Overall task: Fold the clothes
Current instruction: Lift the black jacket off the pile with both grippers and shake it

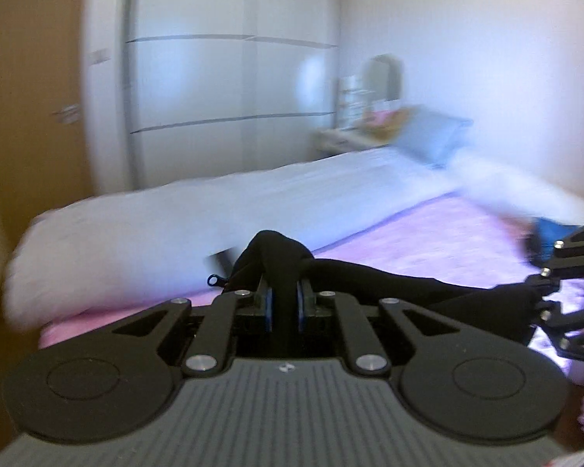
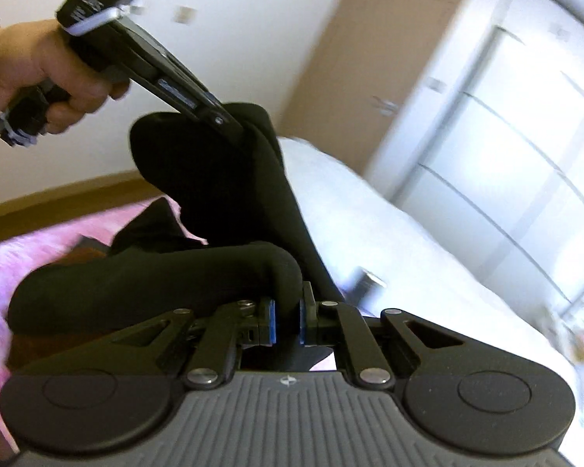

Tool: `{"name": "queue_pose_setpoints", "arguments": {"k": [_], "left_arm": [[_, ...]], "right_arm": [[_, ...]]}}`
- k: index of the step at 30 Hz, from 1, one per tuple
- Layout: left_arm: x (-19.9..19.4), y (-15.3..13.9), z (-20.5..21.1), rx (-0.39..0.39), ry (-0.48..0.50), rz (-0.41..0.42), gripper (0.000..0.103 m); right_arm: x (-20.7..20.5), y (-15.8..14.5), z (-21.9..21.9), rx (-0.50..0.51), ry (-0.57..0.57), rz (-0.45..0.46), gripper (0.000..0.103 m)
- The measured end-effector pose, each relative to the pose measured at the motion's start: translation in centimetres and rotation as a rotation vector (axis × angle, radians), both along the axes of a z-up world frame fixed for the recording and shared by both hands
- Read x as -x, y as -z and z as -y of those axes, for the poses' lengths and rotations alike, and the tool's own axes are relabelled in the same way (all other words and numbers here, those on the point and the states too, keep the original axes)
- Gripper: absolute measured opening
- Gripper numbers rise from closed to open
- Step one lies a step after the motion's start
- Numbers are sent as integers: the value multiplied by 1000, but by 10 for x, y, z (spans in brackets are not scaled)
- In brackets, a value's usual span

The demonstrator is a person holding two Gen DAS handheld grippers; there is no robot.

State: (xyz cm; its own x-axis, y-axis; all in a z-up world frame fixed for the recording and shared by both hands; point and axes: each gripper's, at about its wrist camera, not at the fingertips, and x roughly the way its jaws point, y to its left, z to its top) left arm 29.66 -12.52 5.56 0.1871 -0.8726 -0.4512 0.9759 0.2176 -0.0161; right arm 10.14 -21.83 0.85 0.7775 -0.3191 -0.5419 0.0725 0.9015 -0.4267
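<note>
- Left wrist view, far left: brown door (image 1: 27, 89), then white wardrobe (image 1: 229, 78); a rolled white duvet (image 1: 175, 214) along the bed's far side, blue pillow (image 1: 432, 136) beyond.
- Centre: left tool (image 1: 284, 303) pressed together on a bunched fold of the black garment (image 1: 370, 276), blue pads pinching cloth between them.
- Right of that: garment stretched as a dark band above the pink bed sheet (image 1: 447, 233) toward the right tool (image 1: 541, 292) at the frame edge, also clamped on the cloth.
- Right wrist view, left: a hand (image 2: 31, 70) gripping the left tool's handle, raised; black cloth hanging from its tip and draping down toward the pink sheet.
- Centre: right tool's pads nipped on a rolled edge of the same garment.
- Judged step: garment lifted between both tools, mid-carry; fits either spreading it flat or bringing one edge over for a fold, not settled by these views.
- Next move likely needs both pinches kept and even tension, lowering onto the open pink sheet.
- In the way: duvet crowding the left side; something blue (image 1: 553, 233) lying on the sheet at right.
</note>
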Motion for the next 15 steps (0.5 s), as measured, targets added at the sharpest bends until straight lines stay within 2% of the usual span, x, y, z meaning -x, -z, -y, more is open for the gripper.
{"name": "queue_pose_setpoints", "arguments": {"k": [4,7,9,12,15], "left_arm": [[80,-4,70,19,154,-21,8],[140,0,121,22,222,-44,8],[180,8,157,9,232,-88,8],[226,34,206,-50,223,-150,8],[249,83,258,-183,209,-197,10]], "right_arm": [[68,-12,45,28,165,22,7],[113,11,87,-5,249,-17,7],[143,26,115,-26,305,-43,8],[188,49,157,-59,389,-83,9],[233,72,199,-92,473,-122,13]]}}
